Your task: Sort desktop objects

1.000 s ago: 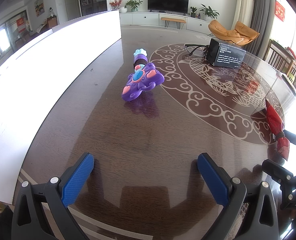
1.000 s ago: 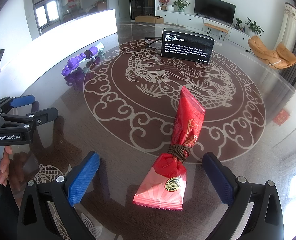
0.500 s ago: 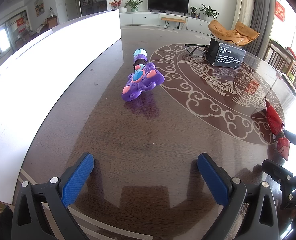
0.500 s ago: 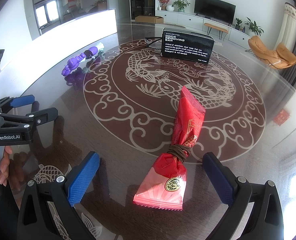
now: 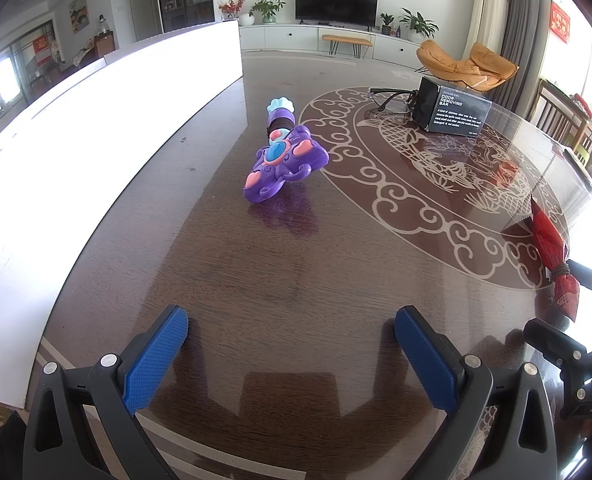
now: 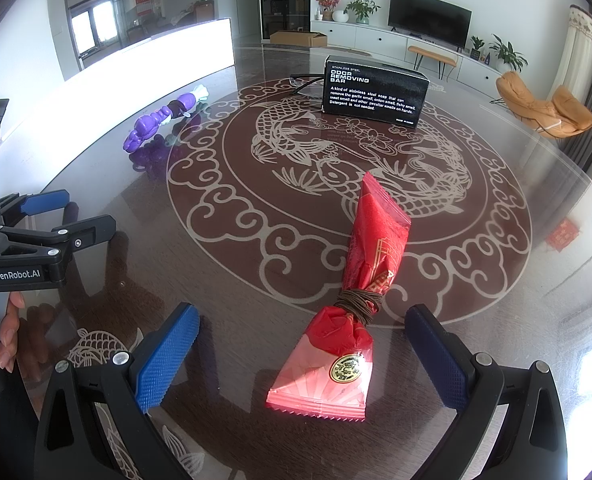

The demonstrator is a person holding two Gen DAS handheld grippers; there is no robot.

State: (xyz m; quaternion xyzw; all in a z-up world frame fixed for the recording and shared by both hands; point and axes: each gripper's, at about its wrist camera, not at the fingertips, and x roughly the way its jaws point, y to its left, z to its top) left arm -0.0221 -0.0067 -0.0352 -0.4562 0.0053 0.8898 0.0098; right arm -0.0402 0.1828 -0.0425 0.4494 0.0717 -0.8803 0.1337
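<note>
Here, the big round dark brown glass-topped table (image 6: 536, 280) with a pale fish and cloud pattern fills both views, and a long white panel (image 5: 75, 152) stands along its left side. Near the far edge of the fish pattern stands a black cardboard box with white letters that say "ODOR REMOVING BAR" (image 6: 374, 94), and a pair of thin black glasses (image 5: 388, 98) lies just beside it on the left. On the near part of the fish pattern lies a red paper snack packet tied with brown string (image 6: 360, 292), flat on the table, with its wide end and gold sticker toward the right gripper. The right gripper (image 6: 302, 354) has its blue pads spread wide apart, one on each side of the packet's tied end, not touching it and holding nothing. Left of the fish pattern, close to the white panel, lies a purple plastic toy with pink and blue spots (image 5: 281, 158), on its side. The left gripper (image 5: 291, 354) is well back from the toy, low over the bare wood, with its pads wide apart and nothing between them.
</note>
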